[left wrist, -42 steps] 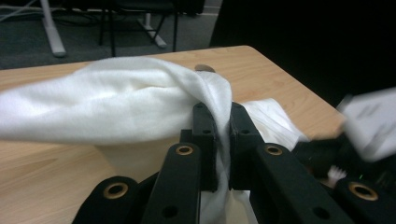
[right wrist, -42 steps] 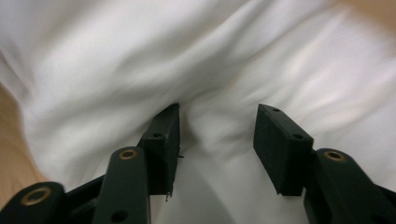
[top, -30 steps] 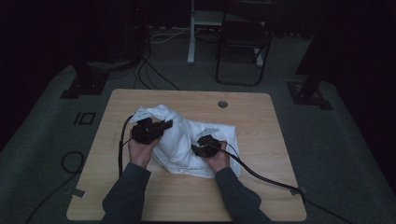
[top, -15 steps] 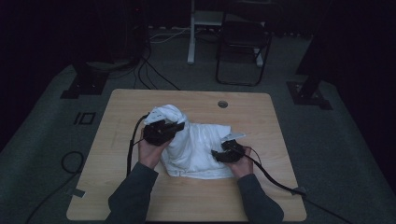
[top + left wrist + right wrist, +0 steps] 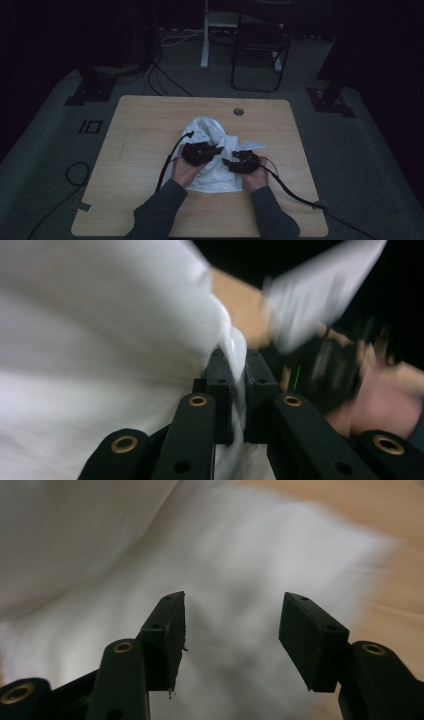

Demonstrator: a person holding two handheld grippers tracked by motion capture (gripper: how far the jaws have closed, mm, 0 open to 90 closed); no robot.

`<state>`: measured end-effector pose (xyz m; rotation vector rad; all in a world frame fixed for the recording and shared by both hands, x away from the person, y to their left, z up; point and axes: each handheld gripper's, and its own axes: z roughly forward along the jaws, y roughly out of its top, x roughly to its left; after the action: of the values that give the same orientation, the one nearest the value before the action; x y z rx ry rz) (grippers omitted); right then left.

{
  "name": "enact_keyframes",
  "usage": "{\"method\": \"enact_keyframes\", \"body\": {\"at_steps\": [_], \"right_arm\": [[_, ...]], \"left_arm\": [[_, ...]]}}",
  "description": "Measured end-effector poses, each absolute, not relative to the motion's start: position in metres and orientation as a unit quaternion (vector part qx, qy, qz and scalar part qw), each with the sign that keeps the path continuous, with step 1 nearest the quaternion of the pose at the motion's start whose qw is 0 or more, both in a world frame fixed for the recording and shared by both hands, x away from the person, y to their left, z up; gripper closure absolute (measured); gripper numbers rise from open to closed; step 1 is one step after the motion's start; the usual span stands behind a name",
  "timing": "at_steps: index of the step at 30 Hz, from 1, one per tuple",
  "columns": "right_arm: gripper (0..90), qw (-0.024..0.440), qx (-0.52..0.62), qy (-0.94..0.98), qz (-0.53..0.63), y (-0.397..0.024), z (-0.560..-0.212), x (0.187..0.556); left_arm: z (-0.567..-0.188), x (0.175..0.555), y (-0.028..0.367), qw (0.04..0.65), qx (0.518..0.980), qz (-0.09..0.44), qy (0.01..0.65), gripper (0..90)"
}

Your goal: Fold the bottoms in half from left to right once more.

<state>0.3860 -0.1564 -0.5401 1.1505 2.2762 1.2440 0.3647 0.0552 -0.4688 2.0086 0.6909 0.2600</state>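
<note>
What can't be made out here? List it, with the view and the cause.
- White cloth, high view: its kind; dim light, bunched folds, both hands on top.
- Cloth's underside: hidden by its own folds.
- Right gripper, left gripper view: motion blur smears its jaws.
- Cloth's far edge, right gripper view: blurred.

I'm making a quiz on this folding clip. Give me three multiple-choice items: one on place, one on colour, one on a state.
1. Where does the cloth lie?
A. on the floor
B. on the wooden table
C. on the chair

2. What colour is the cloth?
A. white
B. red
C. blue

3. How do the jaws of the left gripper stand?
A. wide open
B. shut on nothing
C. shut on a fold of cloth

Key: 1 B, the cloth rests mid-table; 2 A, it looks white in all views; 3 C, the left gripper view shows cloth pinched between the pads.
</note>
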Motion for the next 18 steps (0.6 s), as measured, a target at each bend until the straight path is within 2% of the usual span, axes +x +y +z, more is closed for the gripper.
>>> {"method": "enact_keyframes", "body": {"at_steps": [5,8,12,14,15,16,17,18], "right_arm": [[38.0,0.153,0.425,0.760,0.467,-0.202,-0.525,0.384],[34.1,0.149,0.399,0.759,0.492,-0.205,-0.518,0.376],[31.6,0.139,0.371,0.764,0.509,-0.195,-0.513,0.376],[36.4,0.127,0.362,0.767,0.514,-0.186,-0.513,0.382],[42.1,0.121,0.362,0.769,0.513,-0.181,-0.514,0.386],[53.9,0.121,0.361,0.771,0.510,-0.176,-0.515,0.390],[69.6,0.126,0.360,0.776,0.503,-0.172,-0.517,0.394],[77.5,0.127,0.365,0.779,0.494,-0.169,-0.518,0.399]], "left_arm": [[-0.512,0.363,0.034,0.445,0.847,0.069,0.281,84.7],[-0.533,0.365,0.028,0.432,0.854,0.052,0.286,84.7],[-0.534,0.365,0.027,0.436,0.851,0.050,0.288,84.6],[-0.533,0.366,0.029,0.436,0.851,0.047,0.290,84.5],[-0.532,0.366,0.029,0.436,0.850,0.045,0.292,84.3],[-0.531,0.366,0.030,0.434,0.851,0.045,0.292,83.9],[-0.529,0.366,0.030,0.433,0.851,0.045,0.294,82.4],[-0.525,0.364,0.031,0.434,0.850,0.044,0.295,77.7]]}}
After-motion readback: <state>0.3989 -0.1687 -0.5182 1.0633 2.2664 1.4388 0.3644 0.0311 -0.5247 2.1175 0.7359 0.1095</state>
